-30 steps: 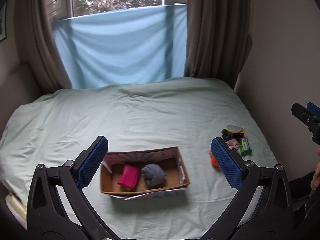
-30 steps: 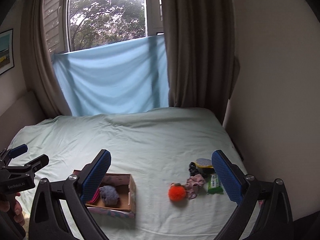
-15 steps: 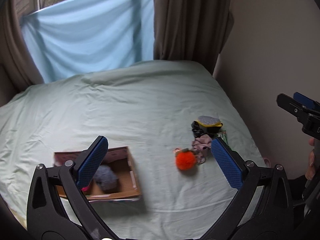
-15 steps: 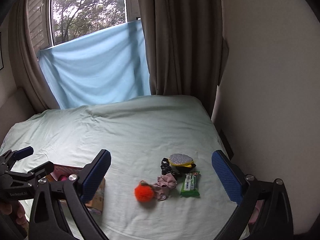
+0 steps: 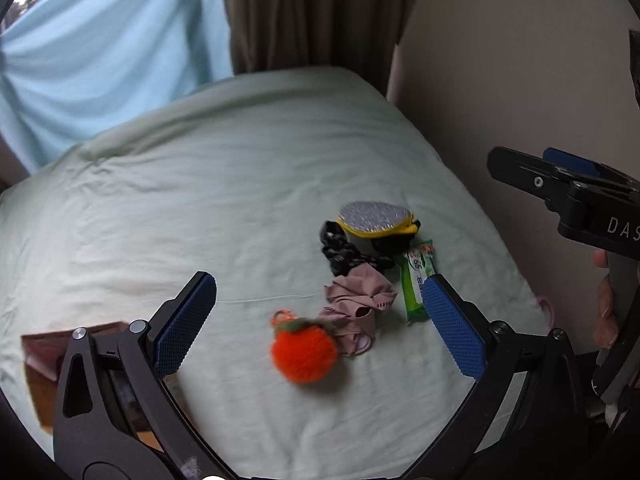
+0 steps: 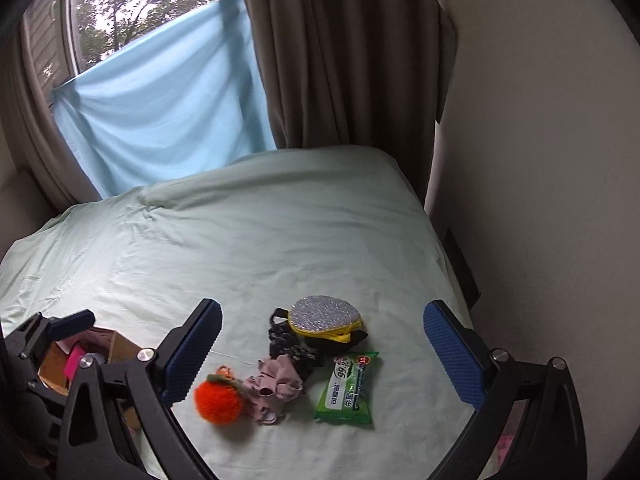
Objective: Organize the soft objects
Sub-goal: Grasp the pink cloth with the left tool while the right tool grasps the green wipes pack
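Note:
An orange pompom [image 5: 303,354] [image 6: 219,403] lies on the pale green bed. Beside it are a pink crumpled cloth [image 5: 357,307] [image 6: 274,386], a black braided band [image 5: 340,252] [image 6: 285,340], a silver and yellow sponge pad [image 5: 376,219] [image 6: 325,315] and a green wipes pack [image 5: 418,283] [image 6: 347,388]. My left gripper [image 5: 320,330] is open and empty above the pompom. My right gripper [image 6: 323,354] is open and empty above the pile. A cardboard box [image 6: 108,350] [image 5: 36,376] at the left holds a pink item [image 6: 74,362].
The bed [image 6: 260,240] meets a beige wall [image 6: 540,200] on the right. Brown curtains [image 6: 340,60] and a blue sheet [image 6: 160,92] hang at the far end by the window. The right gripper shows in the left wrist view [image 5: 568,196], the left one in the right wrist view [image 6: 48,332].
Both grippers have swung right, away from the box and toward the pile of small objects. The pile now sits between the fingers of each; the box has slid to the left edge.

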Available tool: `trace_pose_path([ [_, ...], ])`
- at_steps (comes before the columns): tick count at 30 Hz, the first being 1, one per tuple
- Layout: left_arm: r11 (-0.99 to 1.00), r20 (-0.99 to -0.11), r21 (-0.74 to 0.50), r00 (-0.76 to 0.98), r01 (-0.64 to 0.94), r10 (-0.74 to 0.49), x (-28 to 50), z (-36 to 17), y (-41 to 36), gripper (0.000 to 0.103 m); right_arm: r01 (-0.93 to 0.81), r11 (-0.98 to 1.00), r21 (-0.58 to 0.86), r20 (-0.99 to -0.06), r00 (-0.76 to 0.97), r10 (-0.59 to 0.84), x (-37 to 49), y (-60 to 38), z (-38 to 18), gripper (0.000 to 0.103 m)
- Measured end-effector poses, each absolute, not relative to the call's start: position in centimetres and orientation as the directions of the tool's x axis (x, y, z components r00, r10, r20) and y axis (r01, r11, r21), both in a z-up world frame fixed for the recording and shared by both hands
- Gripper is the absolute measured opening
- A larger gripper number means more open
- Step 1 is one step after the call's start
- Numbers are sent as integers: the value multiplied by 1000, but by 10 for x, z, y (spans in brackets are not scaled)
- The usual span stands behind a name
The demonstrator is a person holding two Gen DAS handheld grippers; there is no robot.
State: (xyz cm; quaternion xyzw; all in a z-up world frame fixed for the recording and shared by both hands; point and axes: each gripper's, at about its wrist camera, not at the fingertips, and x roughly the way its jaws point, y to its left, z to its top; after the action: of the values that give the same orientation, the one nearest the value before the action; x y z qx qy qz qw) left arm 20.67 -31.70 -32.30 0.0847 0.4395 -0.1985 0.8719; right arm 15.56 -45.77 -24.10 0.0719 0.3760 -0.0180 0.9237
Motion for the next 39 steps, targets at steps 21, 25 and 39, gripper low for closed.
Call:
trace_pose_path([
  [21, 826, -878, -11, 389, 564, -277, 243, -517, -380, 87, 154, 977, 150, -816, 577, 34, 207, -477, -446, 97],
  [25, 820, -892, 11, 375, 573, -250, 240, -531, -380, 71, 154, 979, 132, -820, 571, 21, 205, -475, -456, 89],
  [39, 819, -890, 7, 377, 574, -257, 241, -520, -375, 35, 184, 971, 149, -860, 509, 36, 198, -473, -472, 43],
])
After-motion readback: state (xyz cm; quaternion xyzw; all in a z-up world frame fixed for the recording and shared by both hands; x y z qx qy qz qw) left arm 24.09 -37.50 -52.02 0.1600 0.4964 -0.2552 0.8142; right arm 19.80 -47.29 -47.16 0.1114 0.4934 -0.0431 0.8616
